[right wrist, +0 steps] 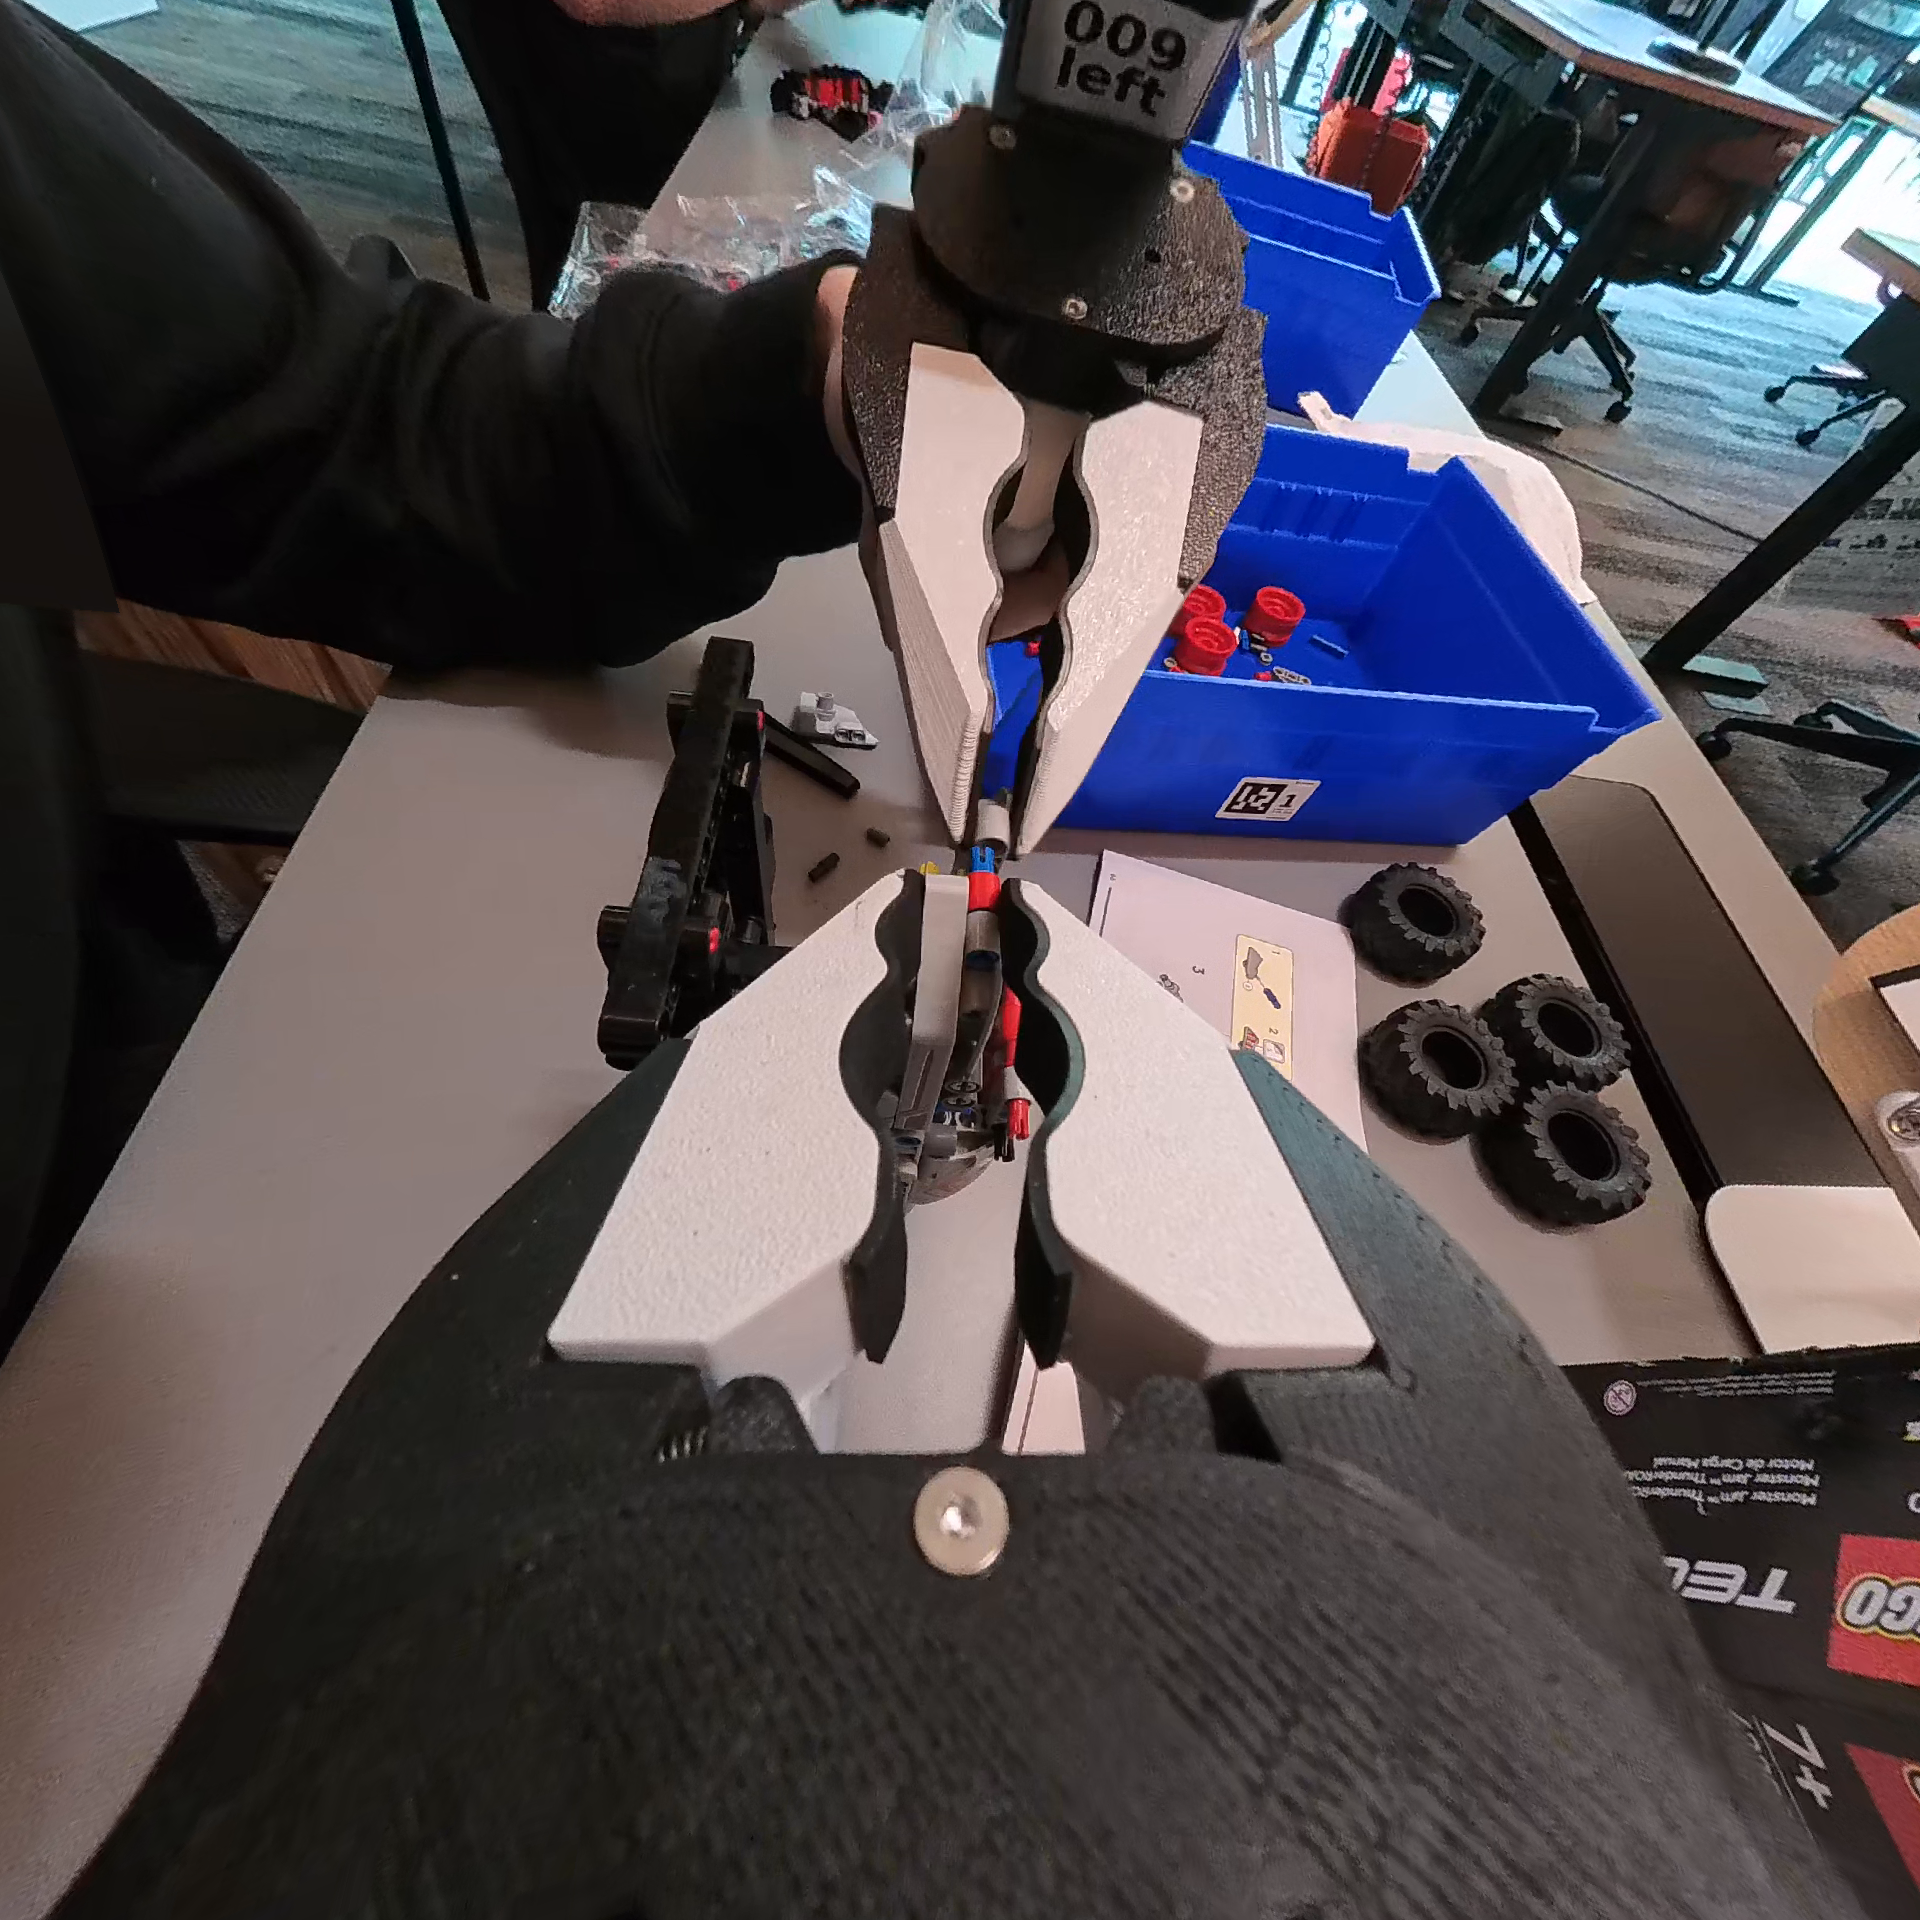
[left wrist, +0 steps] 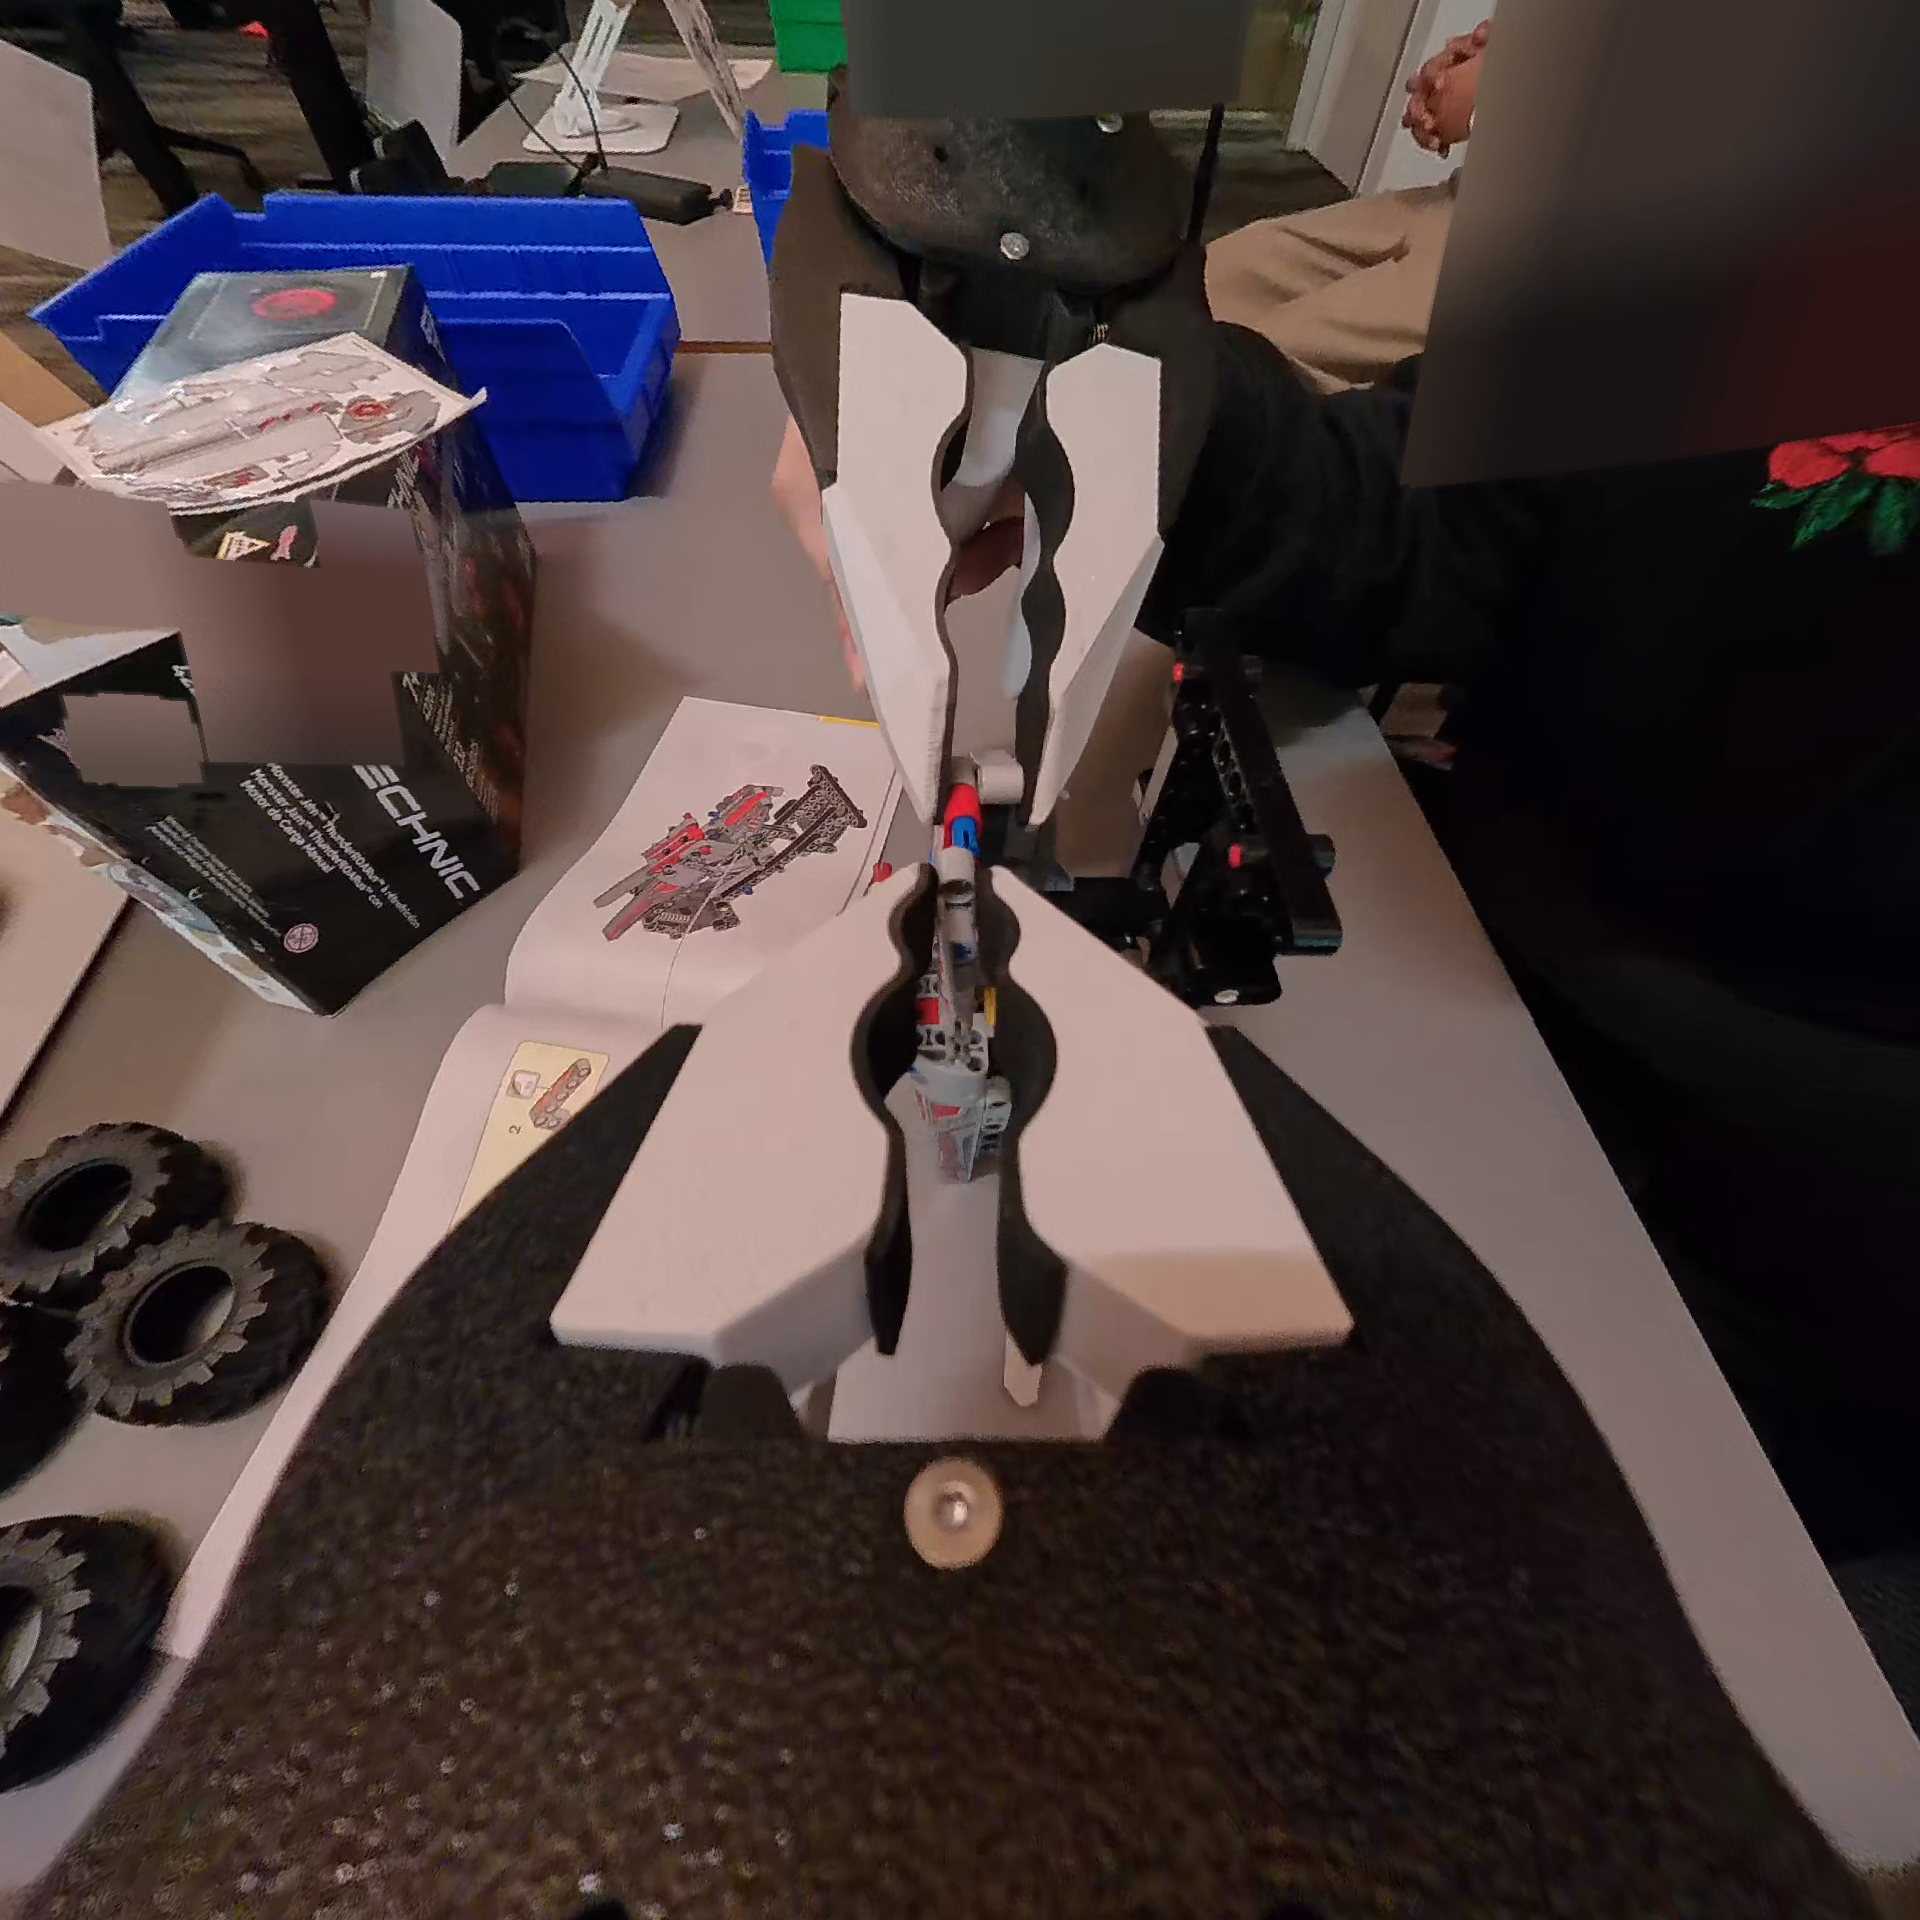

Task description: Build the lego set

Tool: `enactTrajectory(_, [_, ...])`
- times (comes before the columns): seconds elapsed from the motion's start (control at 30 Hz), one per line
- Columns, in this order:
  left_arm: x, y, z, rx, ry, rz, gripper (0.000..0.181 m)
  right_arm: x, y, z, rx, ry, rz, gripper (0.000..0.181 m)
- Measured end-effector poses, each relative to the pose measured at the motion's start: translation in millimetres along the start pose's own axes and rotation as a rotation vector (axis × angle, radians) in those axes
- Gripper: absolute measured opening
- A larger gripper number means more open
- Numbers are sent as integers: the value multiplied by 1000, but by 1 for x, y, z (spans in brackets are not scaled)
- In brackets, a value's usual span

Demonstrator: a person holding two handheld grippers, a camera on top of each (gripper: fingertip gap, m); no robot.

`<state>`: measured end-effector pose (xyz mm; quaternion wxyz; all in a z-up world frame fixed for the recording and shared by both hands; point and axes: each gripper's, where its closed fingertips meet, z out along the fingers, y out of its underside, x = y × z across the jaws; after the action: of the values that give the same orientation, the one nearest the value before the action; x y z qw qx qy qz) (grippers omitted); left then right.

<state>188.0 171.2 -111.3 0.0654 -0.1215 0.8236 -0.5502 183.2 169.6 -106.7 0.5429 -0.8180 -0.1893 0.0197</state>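
Grippers tip to tip over table (left wrist: 644, 644).
Left gripper (left wrist: 961, 894) pinches grey-red assembly (left wrist: 961, 1091); right gripper (right wrist: 961, 894) pinches a like piece (right wrist: 961, 1039); red hubs (right wrist: 1236, 623) only in right view.

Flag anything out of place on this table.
Two small dark lego pins lie loose on the grey table beside the black lego frame, not in the blue plastic bin with other parts. Left gripper and right gripper both clamp the grey-and-red lego assembly.

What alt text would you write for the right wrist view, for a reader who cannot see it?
The right gripper holds a grey, red and blue Lego assembly in its jaws, while the left gripper, facing it, pinches a small grey piece at the assembly's far end. On the grey table lie a black frame, four black tyres and a blue bin.
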Motion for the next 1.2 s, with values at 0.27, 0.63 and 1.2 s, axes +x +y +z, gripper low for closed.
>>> enactTrajectory(0.27, [1,0,0,-50,-33,92,4,-1,-1,2,-2,5,-5,13])
enactTrajectory(0.63, [-1,0,1,-53,-41,67,4,1,0,2,-12,17,8,13])
enactTrajectory(1.2, [0,2,0,-49,-7,103,4,0,0,3,-5,10,0,13])
